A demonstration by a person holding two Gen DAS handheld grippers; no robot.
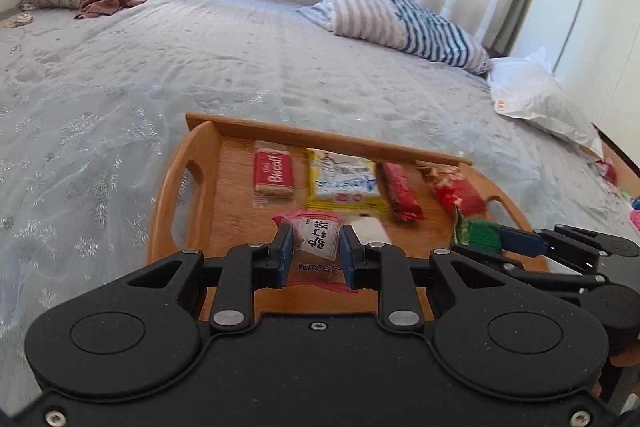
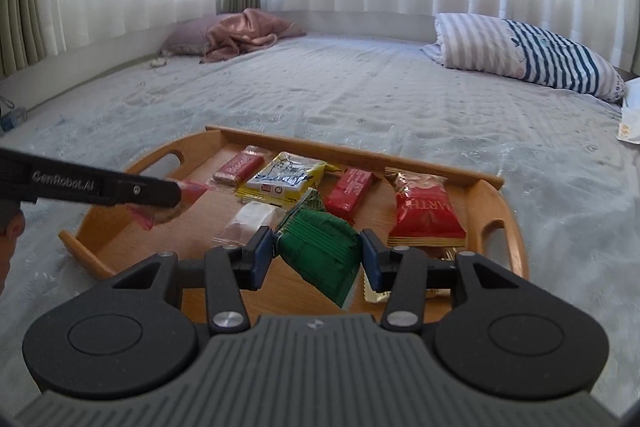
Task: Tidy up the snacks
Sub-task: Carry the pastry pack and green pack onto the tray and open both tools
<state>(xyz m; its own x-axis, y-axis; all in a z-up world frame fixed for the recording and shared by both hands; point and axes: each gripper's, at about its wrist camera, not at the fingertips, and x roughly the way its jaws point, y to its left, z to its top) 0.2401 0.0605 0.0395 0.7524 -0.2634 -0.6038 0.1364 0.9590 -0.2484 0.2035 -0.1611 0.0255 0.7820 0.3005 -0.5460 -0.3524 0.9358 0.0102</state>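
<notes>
A wooden tray (image 1: 200, 171) (image 2: 492, 203) lies on the bed with snacks in a row: a red Biscoff pack (image 1: 274, 169) (image 2: 238, 165), a yellow-and-white packet (image 1: 344, 183) (image 2: 286, 179), a red bar (image 1: 402, 193) (image 2: 352, 189) and a red bag (image 1: 456, 187) (image 2: 426, 211). My left gripper (image 1: 315, 247) is shut on a pink-edged clear snack packet (image 1: 316, 241) (image 2: 192, 191) above the tray's near side. My right gripper (image 2: 316, 253) is shut on a green packet (image 2: 320, 247) (image 1: 478, 235) held over the tray. A white wrapped snack (image 2: 256, 217) (image 1: 370, 229) lies beneath.
The tray sits on a pale patterned bedspread (image 1: 120, 87). A striped pillow (image 2: 528, 53) and a pink cloth on a pillow (image 2: 244, 33) lie at the far side under white curtains. A white plastic bag (image 1: 536, 99) lies to the right. A gold wrapper (image 2: 376, 293) peeks out under my right gripper.
</notes>
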